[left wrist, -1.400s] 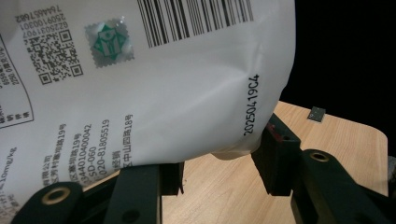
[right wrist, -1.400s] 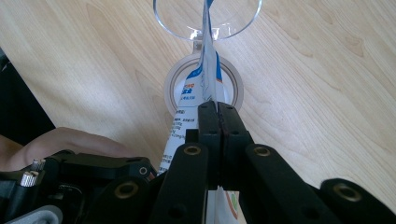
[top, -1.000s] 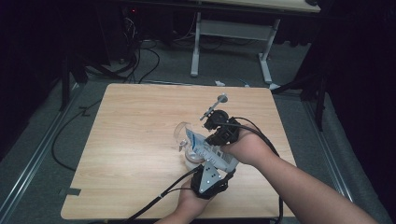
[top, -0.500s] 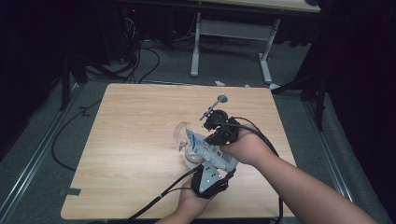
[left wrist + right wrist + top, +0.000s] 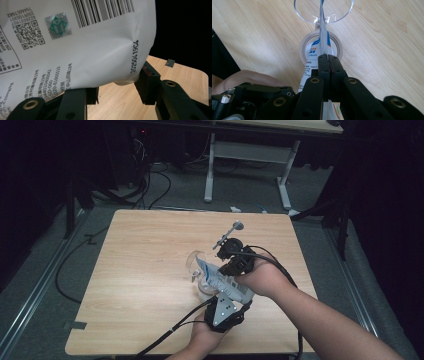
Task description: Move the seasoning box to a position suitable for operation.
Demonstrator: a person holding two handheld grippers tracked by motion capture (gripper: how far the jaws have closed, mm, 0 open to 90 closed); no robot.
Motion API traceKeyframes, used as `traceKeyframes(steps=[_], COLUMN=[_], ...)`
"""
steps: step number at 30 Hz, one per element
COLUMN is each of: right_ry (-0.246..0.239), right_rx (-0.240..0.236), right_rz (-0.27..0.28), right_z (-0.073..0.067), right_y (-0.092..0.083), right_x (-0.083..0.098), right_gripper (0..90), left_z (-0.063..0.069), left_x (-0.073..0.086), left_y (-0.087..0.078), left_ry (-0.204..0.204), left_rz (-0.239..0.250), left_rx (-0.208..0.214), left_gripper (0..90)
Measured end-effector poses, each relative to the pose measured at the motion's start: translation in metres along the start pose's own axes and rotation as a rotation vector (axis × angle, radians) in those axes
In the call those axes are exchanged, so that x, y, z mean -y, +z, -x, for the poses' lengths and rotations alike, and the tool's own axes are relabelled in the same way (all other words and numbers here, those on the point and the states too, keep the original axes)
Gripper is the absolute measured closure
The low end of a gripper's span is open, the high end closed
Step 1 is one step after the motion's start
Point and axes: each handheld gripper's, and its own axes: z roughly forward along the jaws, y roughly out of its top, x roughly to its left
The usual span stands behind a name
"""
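Note:
A white printed pouch (image 5: 212, 274) hangs between both grippers over the middle of the wooden table (image 5: 145, 260). In the left gripper view its barcoded side (image 5: 87, 50) bulges between the jaws of my left gripper (image 5: 115, 92), which press on its lower part. My left gripper (image 5: 218, 292) comes from the near edge under its grey plate. My right gripper (image 5: 328, 58) is shut on the pouch's thin edge (image 5: 322, 37). In the high view my right gripper (image 5: 222, 270) reaches in from the right. The pouch's far tip lies over the rim of a clear glass vessel (image 5: 323, 11) (image 5: 196, 262), above a white ring (image 5: 305, 46).
A second table's metal legs (image 5: 210, 170) stand beyond the far edge, and cables (image 5: 150, 190) run over the dark floor. A small dark piece (image 5: 171, 63) lies near a table corner. Bare wood lies to the left of the glass.

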Motion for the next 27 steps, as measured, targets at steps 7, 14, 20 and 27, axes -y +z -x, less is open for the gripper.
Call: traceKeyframes(steps=[7, 14, 20, 27], right_ry=[-0.004, -0.005, -0.004, -0.008], right_rx=[0.001, 0.002, 0.003, 0.001], right_rz=[0.005, 0.008, 0.006, 0.012], right_z=[0.0000, -0.0001, -0.0004, -0.0003], right_y=[-0.0001, 0.0000, 0.0000, 0.0001], right_x=[-0.0002, -0.0008, -0.0011, -0.0018], right_gripper=[89.7, 89.6, 89.6, 89.6], left_z=[-0.0002, -0.0005, -0.0010, -0.0014], left_x=[-0.0003, -0.0007, -0.0007, -0.0020], left_y=[0.0001, 0.0004, -0.0001, -0.0006], left_ry=[-0.002, -0.006, -0.002, -0.008], left_rz=[0.002, 0.006, 0.001, 0.003], left_rx=[0.000, -0.002, -0.002, -0.001], left_gripper=[58.3, 58.4, 58.4, 58.4])
